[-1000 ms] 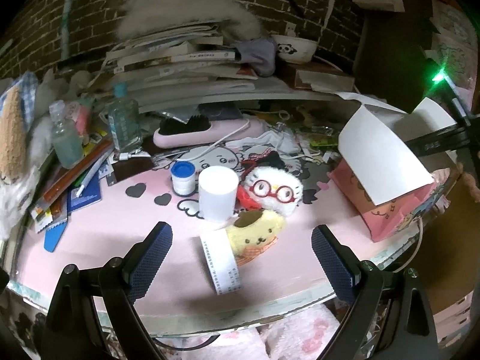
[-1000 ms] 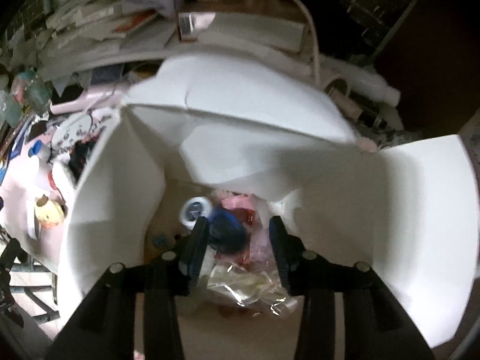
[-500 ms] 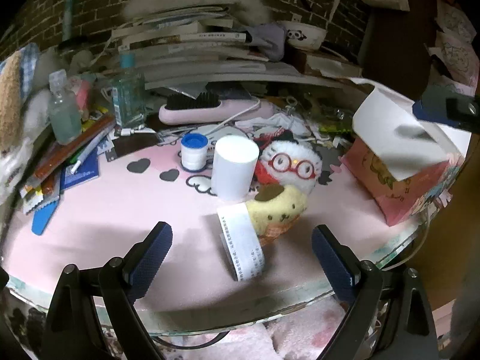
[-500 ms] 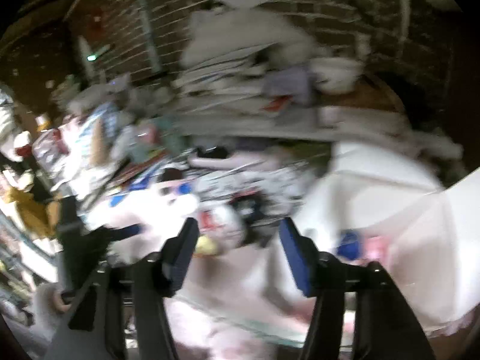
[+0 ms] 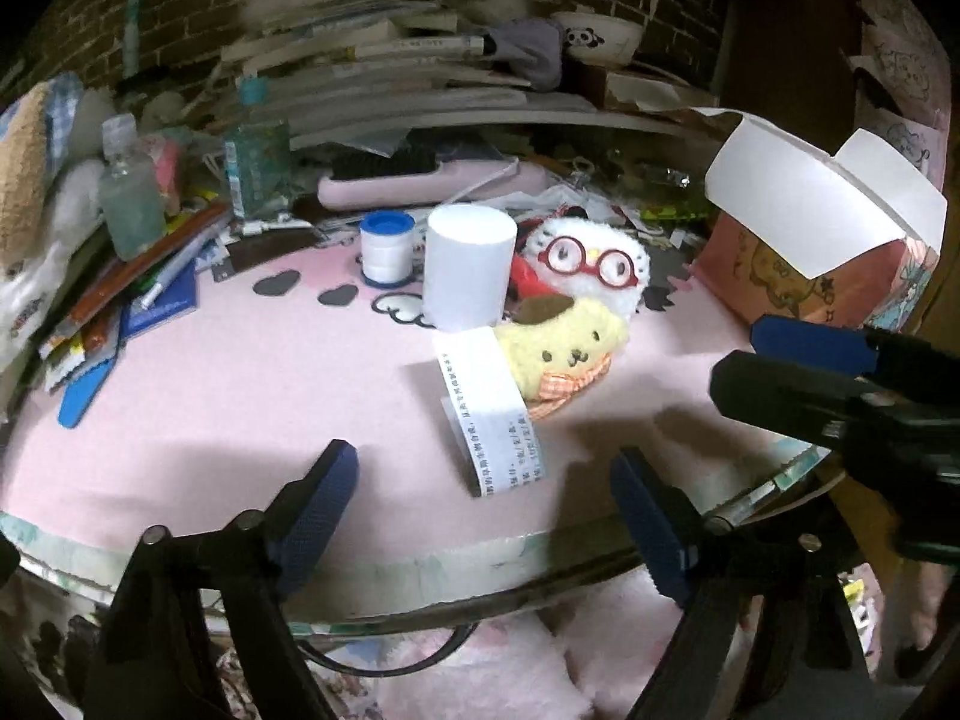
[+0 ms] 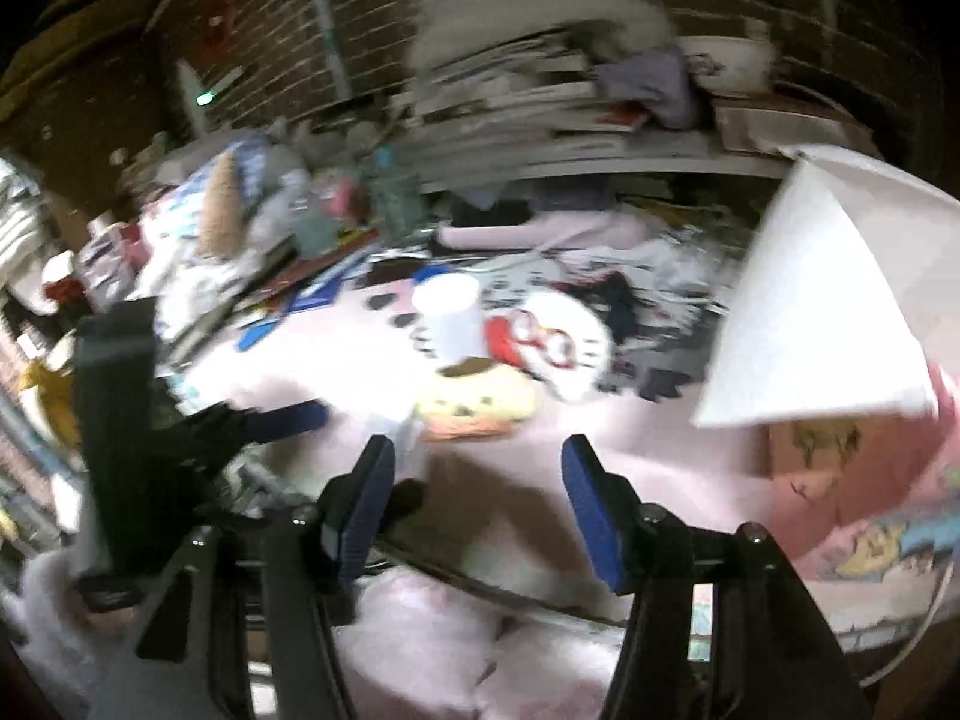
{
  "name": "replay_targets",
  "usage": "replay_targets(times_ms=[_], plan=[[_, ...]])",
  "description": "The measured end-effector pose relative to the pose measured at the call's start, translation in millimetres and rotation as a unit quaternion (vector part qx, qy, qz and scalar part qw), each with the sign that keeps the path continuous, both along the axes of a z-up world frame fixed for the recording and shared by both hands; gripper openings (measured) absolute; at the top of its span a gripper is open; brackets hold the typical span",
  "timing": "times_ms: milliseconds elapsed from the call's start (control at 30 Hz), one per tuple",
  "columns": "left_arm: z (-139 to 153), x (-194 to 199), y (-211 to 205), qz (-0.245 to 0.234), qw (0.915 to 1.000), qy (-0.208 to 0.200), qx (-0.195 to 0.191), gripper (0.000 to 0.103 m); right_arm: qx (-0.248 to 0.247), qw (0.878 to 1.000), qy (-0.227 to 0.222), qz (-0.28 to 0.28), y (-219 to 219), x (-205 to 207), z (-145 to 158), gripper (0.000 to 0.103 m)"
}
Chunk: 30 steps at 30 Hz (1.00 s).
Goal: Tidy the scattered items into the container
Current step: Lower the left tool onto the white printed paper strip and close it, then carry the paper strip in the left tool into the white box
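On the pink mat point(image 5: 228, 396) lie a yellow dog plush point(image 5: 564, 348), a white plush with red glasses point(image 5: 591, 264), a white paper roll point(image 5: 471, 270) with its strip trailing forward, and a small blue-capped spool point(image 5: 384, 249). The pink box point(image 5: 822, 240) with white flaps open stands at the right. My left gripper point(image 5: 486, 516) is open and empty at the mat's front edge. My right gripper point(image 6: 480, 510) is open and empty, just in front of the yellow plush point(image 6: 477, 402); it also shows at the right of the left wrist view. The right wrist view is blurred.
Bottles point(image 5: 129, 204), pens and a blue notebook point(image 5: 162, 300) crowd the left edge. A pink brush point(image 5: 432, 183), stacked books point(image 5: 384, 72) and a panda bowl point(image 5: 597, 36) fill the back. The table's glass edge point(image 5: 420, 576) runs below my left fingers.
My right gripper has let go of the blue-capped item in the box, pulled out and swung left to the table front. The left gripper has edged closer to the items.
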<state>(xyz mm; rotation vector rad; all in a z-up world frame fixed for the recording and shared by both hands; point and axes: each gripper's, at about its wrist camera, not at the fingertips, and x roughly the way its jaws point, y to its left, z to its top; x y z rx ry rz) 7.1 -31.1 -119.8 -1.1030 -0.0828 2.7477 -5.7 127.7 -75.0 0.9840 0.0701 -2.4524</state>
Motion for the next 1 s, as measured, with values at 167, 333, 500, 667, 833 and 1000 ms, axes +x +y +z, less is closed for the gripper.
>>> replay_targets(times_ms=[167,333,500,667,833,1000], plan=[[0,0,1,0.003,0.9999,0.007,-0.011,0.064,0.007,0.999,0.015,-0.051,8,-2,-16,0.054],[1,-3,1,0.005,0.9997,0.009,-0.023,0.042,-0.009,0.998,-0.018,-0.058,17,-8,-27,0.054],[0,-8,-2,0.013,0.9996,0.014,-0.019,0.034,-0.01,0.998,-0.015,-0.064,20,-8,-26,0.054],[-1,-15,-2,0.02,0.9994,0.019,-0.02,0.027,-0.008,0.998,-0.022,-0.064,19,-10,-31,0.054],[-2,-19,-5,0.019,0.9996,0.018,-0.014,0.018,-0.006,0.998,-0.024,-0.065,17,-11,-34,0.054],[-1,-18,-9,0.026,0.9994,0.017,-0.018,0.018,-0.004,0.998,-0.023,-0.066,17,-12,-35,0.054]])
